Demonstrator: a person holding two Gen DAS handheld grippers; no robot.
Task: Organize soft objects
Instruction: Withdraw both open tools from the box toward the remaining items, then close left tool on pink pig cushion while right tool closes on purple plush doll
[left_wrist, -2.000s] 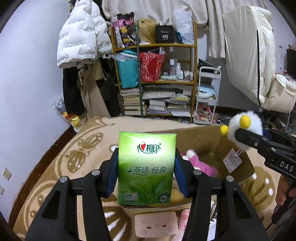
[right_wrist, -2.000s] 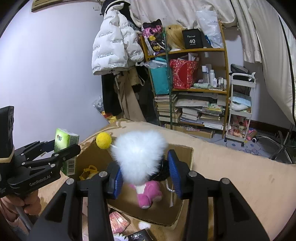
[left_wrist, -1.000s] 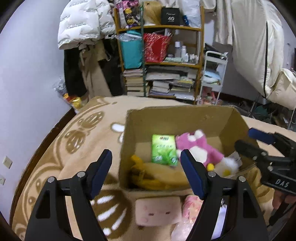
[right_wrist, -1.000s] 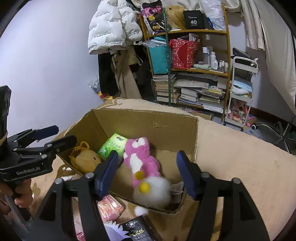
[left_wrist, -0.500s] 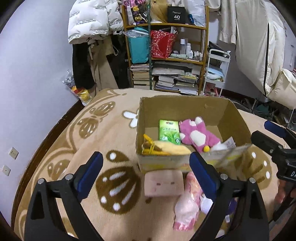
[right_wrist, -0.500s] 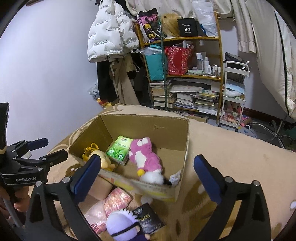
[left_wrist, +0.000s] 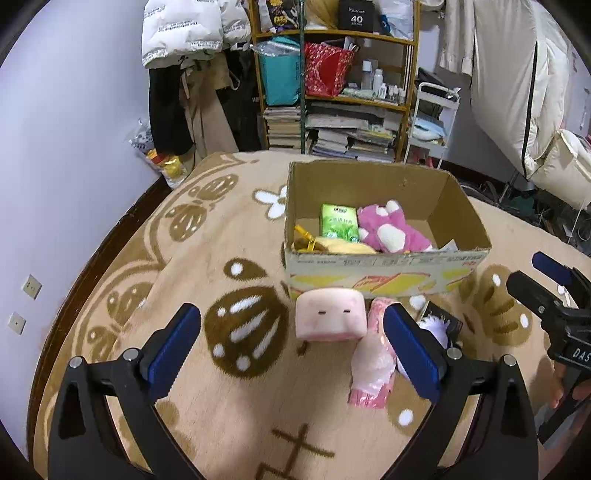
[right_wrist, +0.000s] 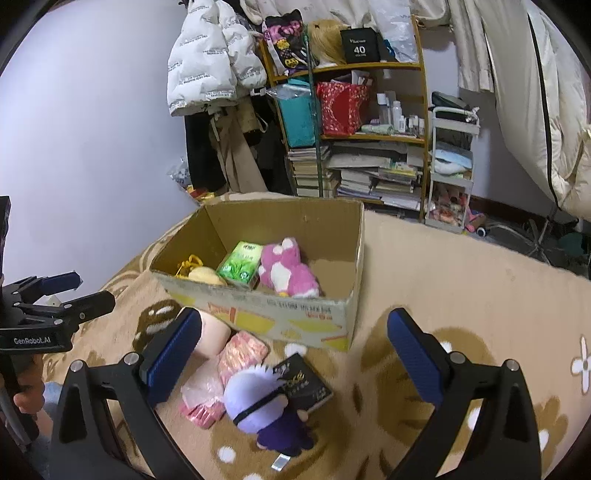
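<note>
Both my claws are empty: the left claw (left_wrist: 291, 341) is opening further, the right claw (right_wrist: 293, 341) gapes wide. The box (left_wrist: 384, 267) sits mid-rug (left_wrist: 221, 406), already holding tissues (left_wrist: 339, 221) and a pink plush (left_wrist: 388, 230). Against its near wall wait a pink cube (left_wrist: 330, 319), a packet (left_wrist: 371, 363) and a purple doll (right_wrist: 266, 406), probably next. Cluttered shelves (right_wrist: 369, 136) stand behind.
</note>
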